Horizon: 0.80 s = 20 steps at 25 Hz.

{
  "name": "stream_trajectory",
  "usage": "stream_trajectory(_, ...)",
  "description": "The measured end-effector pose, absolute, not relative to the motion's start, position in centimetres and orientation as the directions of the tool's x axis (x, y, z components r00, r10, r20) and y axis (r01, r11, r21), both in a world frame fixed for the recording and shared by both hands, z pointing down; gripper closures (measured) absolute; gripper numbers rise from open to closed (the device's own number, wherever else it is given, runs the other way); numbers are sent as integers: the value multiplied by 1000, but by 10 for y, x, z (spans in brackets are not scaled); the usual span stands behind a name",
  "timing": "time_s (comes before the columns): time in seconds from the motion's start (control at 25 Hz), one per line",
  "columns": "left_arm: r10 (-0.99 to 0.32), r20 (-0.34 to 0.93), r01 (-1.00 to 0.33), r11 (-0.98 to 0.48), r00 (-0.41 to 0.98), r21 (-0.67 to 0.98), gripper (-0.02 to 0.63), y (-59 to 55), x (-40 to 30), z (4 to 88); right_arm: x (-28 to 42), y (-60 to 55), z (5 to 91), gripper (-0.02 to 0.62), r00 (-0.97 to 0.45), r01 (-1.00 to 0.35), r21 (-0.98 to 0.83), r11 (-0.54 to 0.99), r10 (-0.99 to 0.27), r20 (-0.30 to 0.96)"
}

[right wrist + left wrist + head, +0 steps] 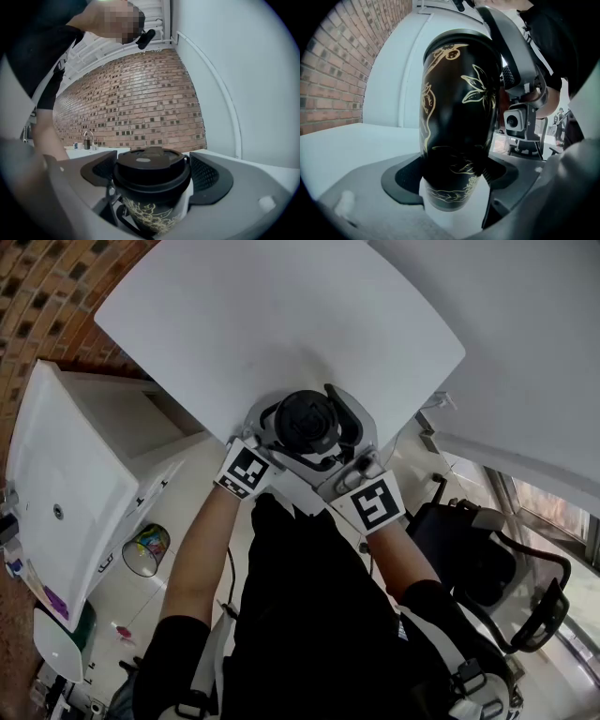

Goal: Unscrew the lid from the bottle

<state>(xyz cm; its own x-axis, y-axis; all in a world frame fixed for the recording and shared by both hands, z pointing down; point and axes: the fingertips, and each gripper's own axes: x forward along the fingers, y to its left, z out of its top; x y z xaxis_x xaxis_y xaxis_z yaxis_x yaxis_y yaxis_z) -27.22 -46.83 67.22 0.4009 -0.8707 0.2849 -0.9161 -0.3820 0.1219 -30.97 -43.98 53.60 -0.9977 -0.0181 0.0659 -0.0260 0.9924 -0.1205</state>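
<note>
The glossy black bottle (457, 117), traced with fine gold flowers, is held at the rounded near edge of the smooth white table (281, 324). The left gripper (452, 180) clamps its body. The right gripper (152, 176) stands spread wide either side of the round, rimmed black lid (151, 164).

The bottle (457, 122) is at the near edge of the table (281, 324), with its lid (305, 421) on top. The left tool (452, 185) reaches in from the left and clasps the bottle's body low down. The right tool (152, 176) reaches in from the right, higher up, with its jaws on either side of the lid and a little apart from it. A brick wall (56, 296) lies beyond the table's left corner. Left of the person stands a cabinet (56, 493), with a bin (147, 549) on the floor (103, 592) beside it. A chair (487, 568) stands to the right.
</note>
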Motion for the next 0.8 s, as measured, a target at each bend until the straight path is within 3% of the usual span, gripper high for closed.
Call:
stream_trajectory(0.16, -869, 286, -915, -384, 403, 123, 224, -468, -272, 672, -310, -437, 539, 142, -996, 30, -127, 991, 40, 78)
stream_trajectory(0.56, -869, 288, -916, -384, 402, 119, 225, -468, -270, 671, -304, -425, 544, 137, -877, 449, -59, 891, 453, 159)
stream_trajectory(0.8, -868, 288, -915, -385, 404, 123, 224, -468, -269, 671, -300, -420, 541, 137, -772, 611, -99, 785, 619, 146)
